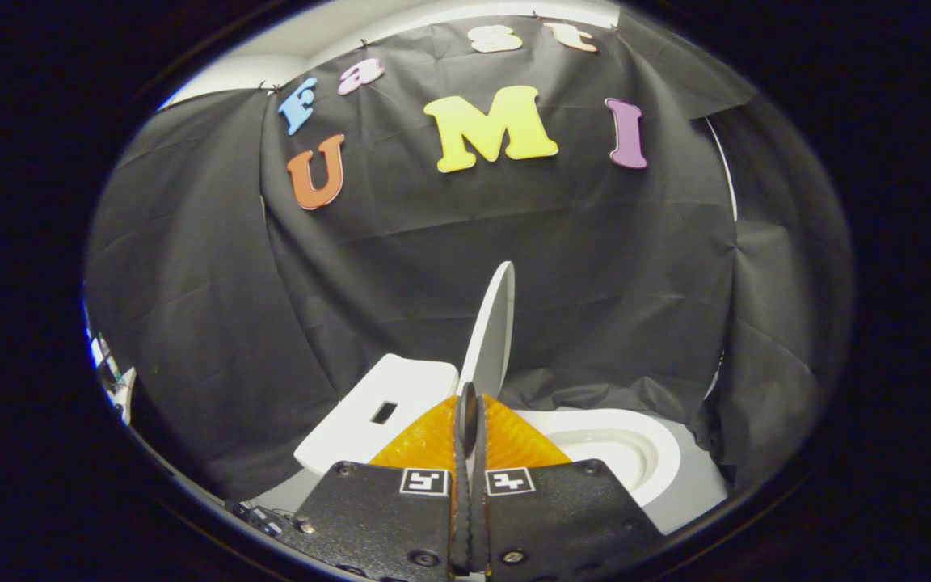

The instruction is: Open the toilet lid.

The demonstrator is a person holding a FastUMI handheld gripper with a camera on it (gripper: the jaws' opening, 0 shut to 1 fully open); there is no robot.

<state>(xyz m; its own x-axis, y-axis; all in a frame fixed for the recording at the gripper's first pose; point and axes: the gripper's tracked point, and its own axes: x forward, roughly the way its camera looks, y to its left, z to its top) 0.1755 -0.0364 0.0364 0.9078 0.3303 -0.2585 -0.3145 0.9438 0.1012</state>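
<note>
The white toilet lid [494, 323] stands raised almost upright, seen edge-on between the tank and the bowl. My gripper [470, 408] is shut on the lid's lower edge. A thin white strip of the lid runs down between the two fingers, and the rest rises beyond the fingertips. To the right of the fingers lies the white toilet bowl with its seat [650, 453], uncovered. The tank [368, 408], white with a small rectangular slot in its top, sits to the left of the lid.
Black cloth walls close in behind the toilet and on both sides. A pale floor strip [700, 493] shows past the bowl on the right. Some small gear [114, 372] sits at the far left edge of the cloth.
</note>
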